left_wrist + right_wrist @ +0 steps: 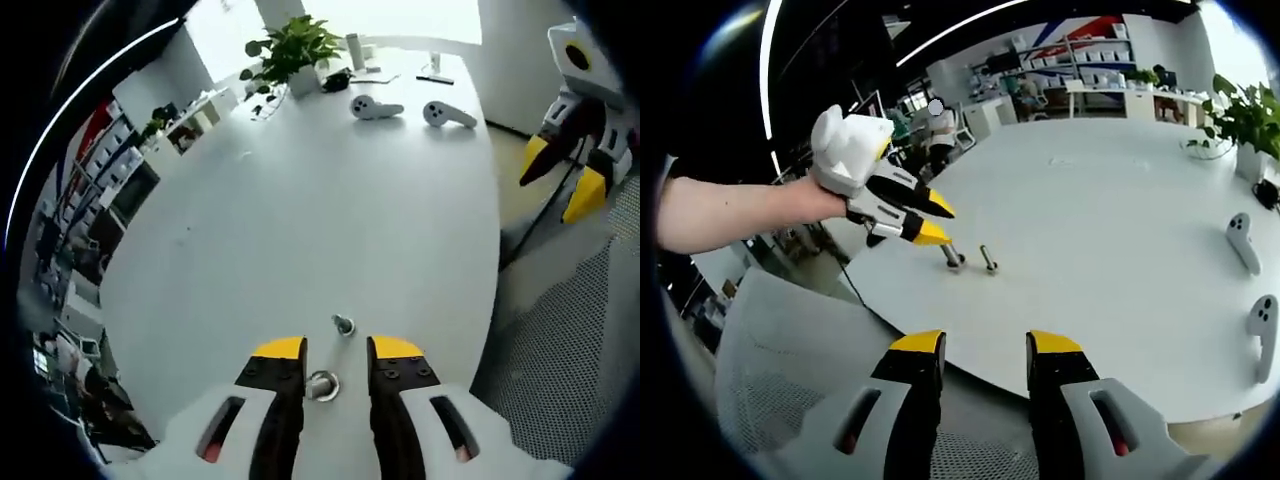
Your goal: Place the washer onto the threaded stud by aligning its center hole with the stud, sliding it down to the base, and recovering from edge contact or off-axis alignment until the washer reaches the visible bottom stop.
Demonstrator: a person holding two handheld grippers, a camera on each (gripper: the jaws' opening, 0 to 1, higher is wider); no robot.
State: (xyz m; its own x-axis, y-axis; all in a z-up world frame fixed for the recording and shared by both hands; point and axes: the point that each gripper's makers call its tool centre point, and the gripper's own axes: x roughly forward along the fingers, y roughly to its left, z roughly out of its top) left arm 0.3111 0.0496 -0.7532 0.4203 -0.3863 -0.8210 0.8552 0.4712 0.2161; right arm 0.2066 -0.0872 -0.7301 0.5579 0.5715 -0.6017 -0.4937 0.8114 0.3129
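A small metal washer (pixel 322 385) lies flat on the white table (pixel 300 200), between the yellow-tipped jaws of my left gripper (pixel 337 348). The jaws stand open, with a gap on each side of the washer. Just beyond the jaw tips, the short threaded stud (pixel 344 324) stands upright and bare. In the right gripper view, a hand holds the left gripper (pixel 936 220) just above the washer (pixel 953 258), and the stud (pixel 988 260) is close beside it. My right gripper (pixel 985 343) is open and empty, off the table's near edge. It also hangs at the right (pixel 560 175) in the left gripper view.
Two white controllers (pixel 377 107) (pixel 448 114) and a potted plant (pixel 292 52) sit at the table's far end. A grey mesh chair (pixel 780 340) stands under the right gripper, by the table edge (pixel 970 355). Shelves and desks line the room behind.
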